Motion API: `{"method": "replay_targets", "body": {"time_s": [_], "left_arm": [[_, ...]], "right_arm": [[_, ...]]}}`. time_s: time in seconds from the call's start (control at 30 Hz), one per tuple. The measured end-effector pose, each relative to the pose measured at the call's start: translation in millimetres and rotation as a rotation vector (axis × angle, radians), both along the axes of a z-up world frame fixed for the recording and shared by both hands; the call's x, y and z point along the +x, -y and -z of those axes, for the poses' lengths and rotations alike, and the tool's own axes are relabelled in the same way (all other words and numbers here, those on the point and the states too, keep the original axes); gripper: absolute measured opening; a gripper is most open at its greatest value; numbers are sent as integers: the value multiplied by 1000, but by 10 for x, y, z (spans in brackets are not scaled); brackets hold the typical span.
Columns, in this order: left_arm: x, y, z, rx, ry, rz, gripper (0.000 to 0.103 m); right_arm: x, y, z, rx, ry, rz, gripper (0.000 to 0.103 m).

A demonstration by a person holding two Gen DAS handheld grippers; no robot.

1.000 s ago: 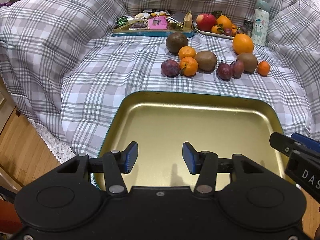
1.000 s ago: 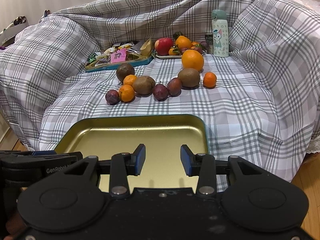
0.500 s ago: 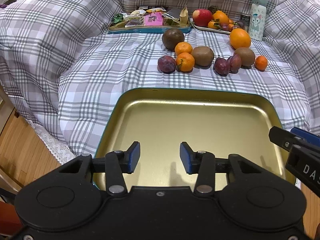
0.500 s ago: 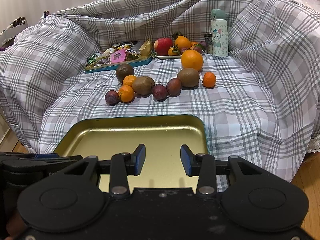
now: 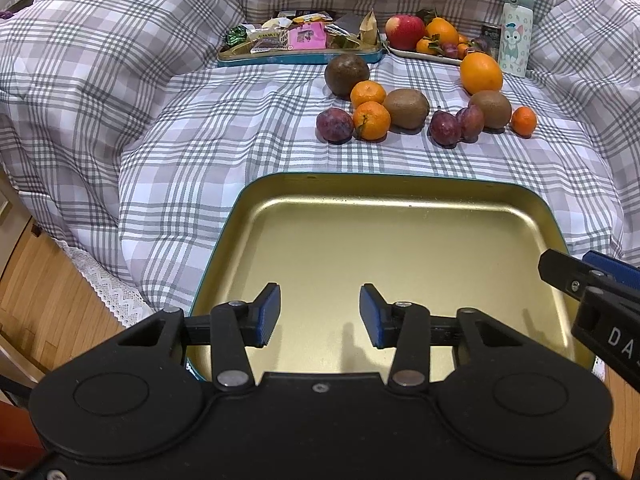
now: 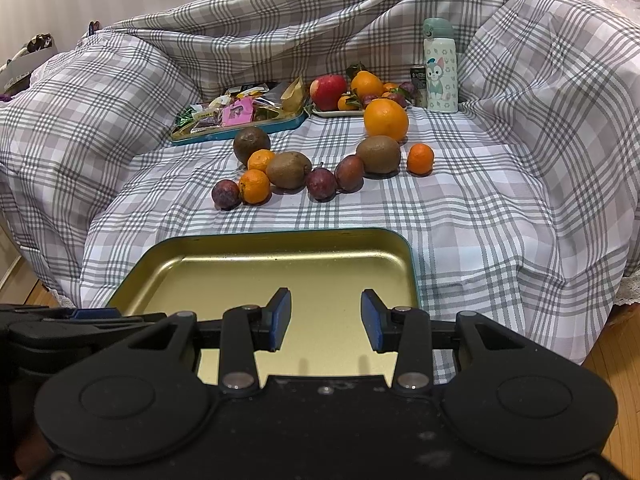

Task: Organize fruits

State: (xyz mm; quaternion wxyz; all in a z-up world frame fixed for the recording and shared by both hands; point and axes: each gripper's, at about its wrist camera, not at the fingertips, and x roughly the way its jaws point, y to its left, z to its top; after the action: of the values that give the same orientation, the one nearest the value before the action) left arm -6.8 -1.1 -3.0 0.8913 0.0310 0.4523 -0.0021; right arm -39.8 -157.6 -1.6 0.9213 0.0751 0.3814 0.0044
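Over the last second your left gripper [image 5: 319, 316] advanced slightly toward the fruit [image 5: 371, 121]; right gripper [image 6: 325, 319] unchanged. Both jaws apart, empty. Tray [image 5: 400, 216] unfilled: sorting not begun.

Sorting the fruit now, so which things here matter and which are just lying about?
For the job: gold tray; loose plums, tangerines, kiwis, big orange; open tongs, left and right.
Lying about: snack tin, bottle, filled fruit plate.
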Motion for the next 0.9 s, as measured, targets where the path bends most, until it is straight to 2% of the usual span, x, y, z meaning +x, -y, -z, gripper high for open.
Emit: {"method": "replay_targets", "body": {"time_s": [0.9], "left_arm": [[-20, 12, 16, -21, -8, 13, 51]], "right_arm": [[1, -22, 13, -1, -1, -2, 41]]}}
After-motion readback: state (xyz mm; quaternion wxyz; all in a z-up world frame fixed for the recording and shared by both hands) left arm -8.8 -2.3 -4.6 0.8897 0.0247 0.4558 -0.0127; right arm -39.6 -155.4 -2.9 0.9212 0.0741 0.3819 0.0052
